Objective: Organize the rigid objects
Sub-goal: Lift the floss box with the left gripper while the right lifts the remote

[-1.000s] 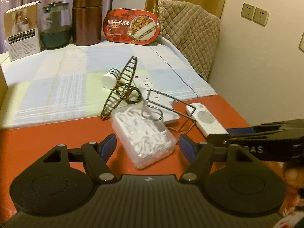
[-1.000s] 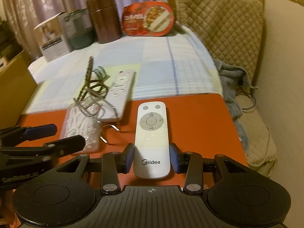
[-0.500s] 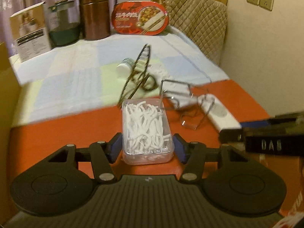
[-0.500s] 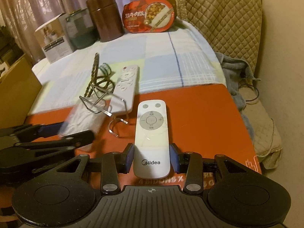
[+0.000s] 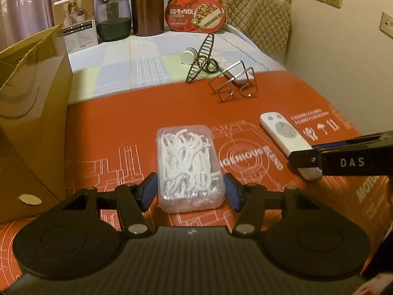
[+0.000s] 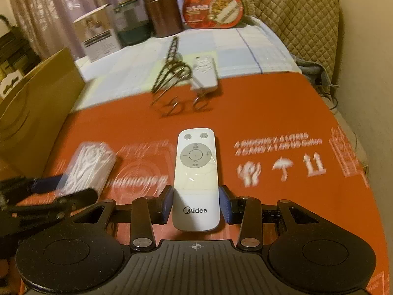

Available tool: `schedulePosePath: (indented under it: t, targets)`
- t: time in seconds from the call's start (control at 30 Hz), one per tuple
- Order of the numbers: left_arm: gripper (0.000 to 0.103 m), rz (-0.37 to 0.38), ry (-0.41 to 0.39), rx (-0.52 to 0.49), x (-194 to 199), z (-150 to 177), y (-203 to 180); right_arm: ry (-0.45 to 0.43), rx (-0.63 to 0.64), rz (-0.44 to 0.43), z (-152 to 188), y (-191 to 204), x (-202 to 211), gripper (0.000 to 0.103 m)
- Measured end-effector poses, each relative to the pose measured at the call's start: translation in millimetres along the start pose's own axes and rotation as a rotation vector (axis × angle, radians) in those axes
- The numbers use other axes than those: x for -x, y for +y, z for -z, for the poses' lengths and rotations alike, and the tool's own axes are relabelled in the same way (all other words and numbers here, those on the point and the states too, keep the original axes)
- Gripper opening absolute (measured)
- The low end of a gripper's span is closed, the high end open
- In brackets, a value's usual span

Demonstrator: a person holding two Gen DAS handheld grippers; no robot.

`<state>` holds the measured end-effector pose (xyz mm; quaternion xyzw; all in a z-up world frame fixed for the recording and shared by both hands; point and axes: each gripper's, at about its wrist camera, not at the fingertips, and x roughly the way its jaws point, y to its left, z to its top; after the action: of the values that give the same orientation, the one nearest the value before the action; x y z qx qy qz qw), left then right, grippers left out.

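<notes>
A clear plastic box of white floss picks (image 5: 188, 164) lies on the red mat (image 5: 110, 123) between the fingers of my left gripper (image 5: 190, 189). The jaws are opening, and their blue pads stand just off the box's sides. My right gripper (image 6: 196, 204) is shut on the lower end of a white Midea remote (image 6: 196, 167), which lies flat on the mat. The left wrist view shows the remote (image 5: 282, 135) to the right of the box, with a right gripper finger (image 5: 343, 157) over its near end. In the right wrist view the box (image 6: 86, 164) is blurred at left.
An open cardboard box (image 5: 29, 123) stands at the left edge. Farther back are a wire holder (image 5: 233, 83), a dark spiral rack (image 5: 201, 61), a small white bottle (image 5: 188, 55) and a second white remote (image 6: 203, 73). A brown canister (image 5: 147, 7) and a food tray (image 5: 196, 14) line the rear.
The left gripper closed around the floss box and drew it back from the pile onto the near mat. The right gripper pulled the remote back too.
</notes>
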<state>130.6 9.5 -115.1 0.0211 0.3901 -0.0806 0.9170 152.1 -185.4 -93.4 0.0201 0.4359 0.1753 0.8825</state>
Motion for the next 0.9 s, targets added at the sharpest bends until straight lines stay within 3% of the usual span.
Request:
schedulePosePath:
  t: [0.1,0.23,0.43,0.73,0.83,0.9]
  targets:
    - [0.061,-0.009,-0.013,-0.011,-2.8,3.2,-0.5,-0.018,-0.012,-0.004,2.8,1.1,-0.3,0.038]
    - [0.061,-0.010,-0.037,-0.013,-1.5,1.3,1.2,-0.043,0.006,0.021,-1.3,2.4,-6.6,0.046]
    - [0.061,-0.008,-0.053,-0.007,-3.1,-2.6,5.1,-0.058,0.132,0.055,1.0,20.4,-18.1,0.048]
    - [0.061,-0.008,-0.065,-0.044,-12.4,-6.8,3.0,-0.073,0.162,0.072,3.8,21.4,-23.1,0.047]
    - [0.061,-0.009,-0.066,-0.052,-15.9,-7.6,2.7,-0.072,0.167,0.080,2.5,22.2,-23.7,0.038]
    - [0.061,-0.006,-0.059,-0.054,-18.3,-7.6,2.3,-0.071,0.159,0.079,2.0,21.6,-23.7,0.038]
